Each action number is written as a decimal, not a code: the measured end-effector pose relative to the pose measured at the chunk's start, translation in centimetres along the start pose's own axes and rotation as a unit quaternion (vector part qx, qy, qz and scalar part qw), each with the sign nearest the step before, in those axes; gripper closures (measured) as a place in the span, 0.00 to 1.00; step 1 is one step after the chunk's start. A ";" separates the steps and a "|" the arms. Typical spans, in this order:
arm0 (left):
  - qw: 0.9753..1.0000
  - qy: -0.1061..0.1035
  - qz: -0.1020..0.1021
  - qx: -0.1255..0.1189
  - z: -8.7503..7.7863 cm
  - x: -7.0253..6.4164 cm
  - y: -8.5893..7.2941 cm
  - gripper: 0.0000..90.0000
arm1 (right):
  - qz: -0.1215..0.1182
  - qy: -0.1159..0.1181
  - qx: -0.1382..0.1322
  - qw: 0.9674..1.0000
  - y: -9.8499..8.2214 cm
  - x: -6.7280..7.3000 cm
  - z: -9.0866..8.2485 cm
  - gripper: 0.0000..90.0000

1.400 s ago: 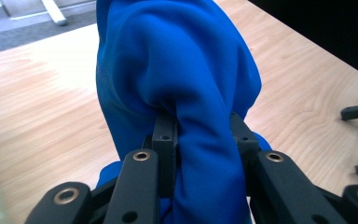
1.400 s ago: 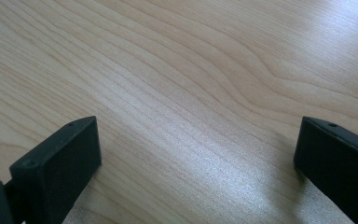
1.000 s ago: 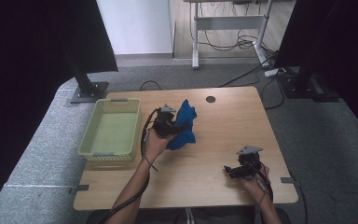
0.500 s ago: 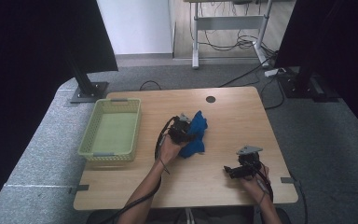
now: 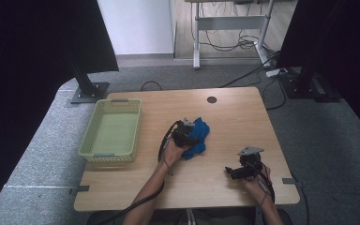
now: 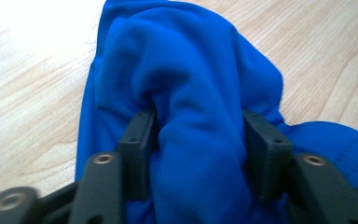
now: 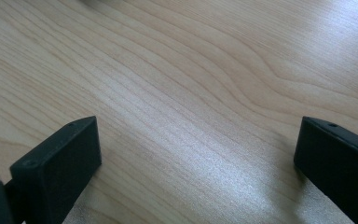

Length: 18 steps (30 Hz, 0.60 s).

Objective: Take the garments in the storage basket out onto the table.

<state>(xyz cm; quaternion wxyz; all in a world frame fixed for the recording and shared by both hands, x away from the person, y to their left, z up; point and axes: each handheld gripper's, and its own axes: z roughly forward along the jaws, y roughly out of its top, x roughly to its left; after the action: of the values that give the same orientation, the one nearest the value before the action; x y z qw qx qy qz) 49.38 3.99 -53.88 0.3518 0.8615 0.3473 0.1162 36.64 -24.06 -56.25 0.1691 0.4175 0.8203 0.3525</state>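
Since a second ago, the blue cloth (image 5: 198, 137) has been carried from up near the basket (image 5: 113, 132) down onto the bench (image 5: 225, 112), and the left gripper (image 5: 191, 132) has come down with it. Its jaws have just been opening; a thick fold of the cloth is still between them, bulging against both pads, so the hold looks loosened rather than fully let go. This is judged to be the setting-down of the cloth, with release nearly done and a lift-off to follow.

The right gripper (image 5: 234, 172) is unchanged: it is rested low on the bench, well to the side of the cloth, jaws wide apart and nothing held.

In the left gripper view, the fold (image 6: 200, 140) is seen rising straight ahead between the pads, with the bench beyond. From the high view the cloth's heap just ahead of the gripper and the basket off to its far side are given.
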 end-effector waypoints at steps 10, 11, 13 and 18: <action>1.000 0.002 0.008 0.008 1.5 -1.4 0.5 0.10 | -0.001 0.000 0.000 1.000 0.0 0.0 0.0 0.00; 1.000 0.002 0.009 0.011 1.7 -1.5 0.5 0.06 | -0.001 0.000 0.000 1.000 0.0 0.0 0.0 0.00; 1.000 0.006 0.008 0.015 2.0 -1.9 0.7 0.00 | -0.001 0.000 0.000 1.000 0.0 0.0 0.0 0.00; 1.000 0.003 0.012 0.014 2.1 -1.9 0.8 0.00 | -0.001 0.001 0.000 1.000 0.0 0.0 0.0 0.00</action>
<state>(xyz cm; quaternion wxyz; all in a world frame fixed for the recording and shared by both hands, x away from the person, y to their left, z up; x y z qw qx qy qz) 49.37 1.18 -54.77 0.3374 0.8699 0.3398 0.1180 36.63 -24.05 -56.25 0.1688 0.4161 0.8210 0.3525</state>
